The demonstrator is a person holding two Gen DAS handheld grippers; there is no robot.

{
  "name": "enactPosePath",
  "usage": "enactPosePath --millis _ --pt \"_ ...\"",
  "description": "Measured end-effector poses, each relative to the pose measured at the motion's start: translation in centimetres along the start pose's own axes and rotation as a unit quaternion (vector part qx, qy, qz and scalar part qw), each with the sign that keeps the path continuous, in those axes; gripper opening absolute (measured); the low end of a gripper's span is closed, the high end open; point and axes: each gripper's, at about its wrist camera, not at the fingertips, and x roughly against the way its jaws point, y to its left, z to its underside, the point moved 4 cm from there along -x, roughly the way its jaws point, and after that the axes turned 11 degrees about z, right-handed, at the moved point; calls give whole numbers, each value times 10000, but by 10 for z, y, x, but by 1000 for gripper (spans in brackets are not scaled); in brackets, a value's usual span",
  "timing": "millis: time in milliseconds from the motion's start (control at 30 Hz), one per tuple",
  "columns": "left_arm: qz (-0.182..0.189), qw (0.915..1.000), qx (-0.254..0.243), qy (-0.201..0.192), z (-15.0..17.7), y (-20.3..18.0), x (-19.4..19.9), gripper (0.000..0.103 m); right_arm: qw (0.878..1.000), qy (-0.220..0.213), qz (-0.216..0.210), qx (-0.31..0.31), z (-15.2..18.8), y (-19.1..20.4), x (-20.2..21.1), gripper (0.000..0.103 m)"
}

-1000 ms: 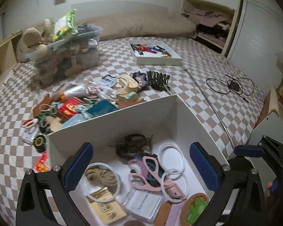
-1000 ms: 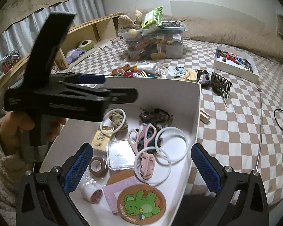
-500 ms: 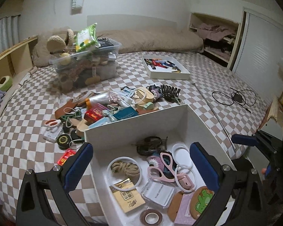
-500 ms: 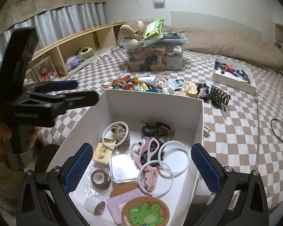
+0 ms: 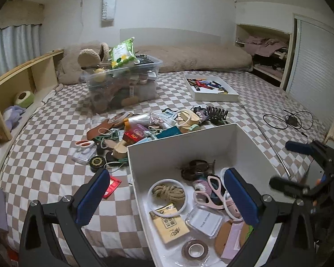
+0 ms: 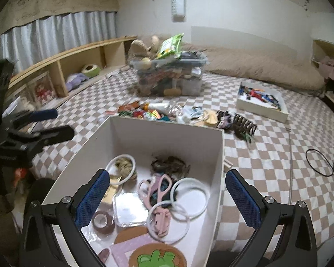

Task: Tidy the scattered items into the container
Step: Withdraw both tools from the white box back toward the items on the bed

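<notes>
A white box (image 5: 184, 142) (image 6: 167, 131) stands at the bed's near edge, holding pink scissors (image 5: 213, 189) (image 6: 160, 189), white rings (image 6: 189, 195), a rope coil (image 5: 168, 192), tape (image 5: 194, 249) and cards. A pile of scattered items (image 5: 140, 131) (image 6: 167, 113) lies behind it on the checkered bed. My left gripper (image 5: 167, 200) is open and empty, over the box's left wall. My right gripper (image 6: 167, 200) is open and empty above the box's near part. Each gripper shows in the other's view, the right one (image 5: 300, 169) and the left one (image 6: 33, 126).
A clear bin (image 5: 124, 86) full of things stands at the back. A white tray of pens (image 5: 211, 87) (image 6: 262, 102) lies to the right. A black claw clip (image 6: 243, 125), a thin metal rod (image 5: 267, 138) and a black cable (image 5: 287, 118) lie on the bed.
Both grippers have drawn back and up from the box. The left gripper has shifted left, off the box's middle. Both stay open and empty.
</notes>
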Motion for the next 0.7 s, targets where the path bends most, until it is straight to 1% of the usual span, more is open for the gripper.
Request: enactPosePath --millis 200,400,533,700 --pt "-154 9998 23 -145 6 5 6 103 9992 -260 305 -30 -4 -6 1 103" --pt "-250 9995 43 -163 10 10 4 103 9988 -326 342 -156 -5 -13 -2 103" --pt "-210 9996 54 -193 11 14 1 103 9986 -360 356 -179 -6 -15 -6 103" --pt "-304 9992 204 -180 11 30 -3 103 9981 -379 392 -290 -9 -25 -8 103"
